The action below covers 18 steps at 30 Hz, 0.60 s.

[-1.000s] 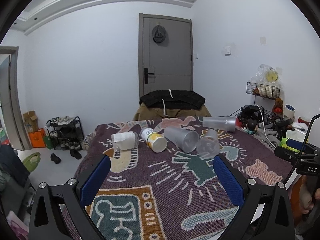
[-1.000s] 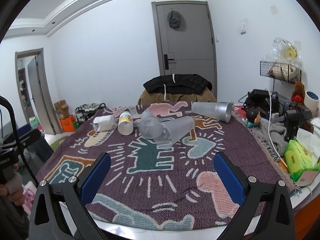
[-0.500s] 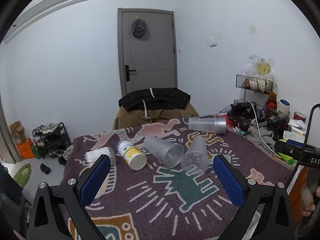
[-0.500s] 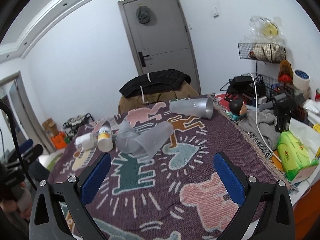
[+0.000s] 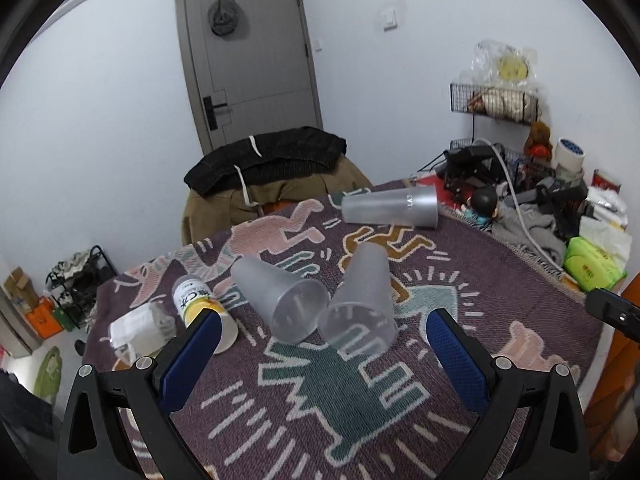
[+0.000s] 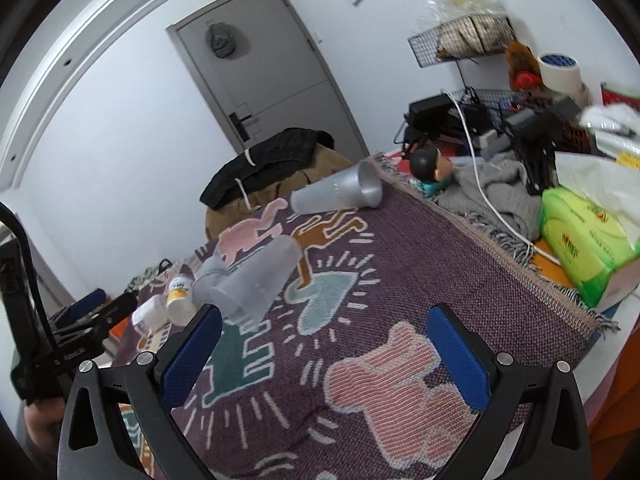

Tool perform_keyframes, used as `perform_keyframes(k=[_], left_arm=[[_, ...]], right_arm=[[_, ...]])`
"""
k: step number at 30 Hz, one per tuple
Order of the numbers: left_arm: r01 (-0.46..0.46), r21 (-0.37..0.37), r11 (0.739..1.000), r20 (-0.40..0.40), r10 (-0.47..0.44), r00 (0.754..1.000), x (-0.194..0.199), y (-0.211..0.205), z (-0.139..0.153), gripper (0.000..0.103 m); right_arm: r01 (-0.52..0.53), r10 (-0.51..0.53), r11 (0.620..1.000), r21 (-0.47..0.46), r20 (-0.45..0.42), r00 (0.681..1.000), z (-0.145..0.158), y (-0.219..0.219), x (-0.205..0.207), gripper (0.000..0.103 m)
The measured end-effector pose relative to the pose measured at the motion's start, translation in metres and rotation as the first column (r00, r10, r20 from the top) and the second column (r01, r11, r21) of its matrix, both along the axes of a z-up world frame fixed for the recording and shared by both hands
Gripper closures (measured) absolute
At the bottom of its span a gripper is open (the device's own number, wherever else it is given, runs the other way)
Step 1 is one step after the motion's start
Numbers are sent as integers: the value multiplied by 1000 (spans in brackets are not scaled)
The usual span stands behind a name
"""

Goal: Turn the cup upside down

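Three frosted plastic cups lie on their sides on the patterned purple cloth [image 5: 500, 292]. Two lie together mid-table: one [image 5: 280, 296] with its mouth toward me, one [image 5: 364, 296] beside it on the right. The third cup [image 5: 390, 210] lies at the far edge. My left gripper [image 5: 320, 332] is open, its blue pads either side of the two near cups, a little short of them. My right gripper [image 6: 322, 334] is open and empty over the cloth; the pair of cups [image 6: 256, 280] lies to its left, the far cup [image 6: 338, 194] beyond.
A small yellow-labelled bottle [image 5: 200, 304] and a crumpled white wrapper [image 5: 140, 328] lie left of the cups. A green tissue pack [image 5: 592, 264], grey cloth, cables and a wire rack crowd the right side. A chair with a dark jacket [image 5: 264, 160] stands behind the table.
Both grippers have moved forward and tilted down toward the table; the two middle cups now sit between the left gripper's pads. The right view has rolled to one side. The cups have not moved.
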<state>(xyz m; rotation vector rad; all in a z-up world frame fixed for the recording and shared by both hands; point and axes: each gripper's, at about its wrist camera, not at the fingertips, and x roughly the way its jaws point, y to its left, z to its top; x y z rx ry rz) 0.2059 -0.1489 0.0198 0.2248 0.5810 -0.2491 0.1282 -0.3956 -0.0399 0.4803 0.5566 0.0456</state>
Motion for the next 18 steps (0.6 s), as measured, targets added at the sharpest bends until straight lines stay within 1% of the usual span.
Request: perform_keyframes(k=[5, 11, 18], left_arm=[[-7, 30, 1000, -24, 8, 1000, 31, -8, -5, 0], [-60, 22, 998, -87, 62, 994, 80, -9, -10, 0], [-151, 11, 988, -182, 151, 972, 133, 0, -21, 2]], right_arm=[[38, -37, 998, 41, -31, 999, -17, -17, 10, 0], [87, -80, 992, 92, -72, 994, -33, -32, 27, 0], [145, -129, 980, 136, -120, 984, -50, -42, 44, 0]])
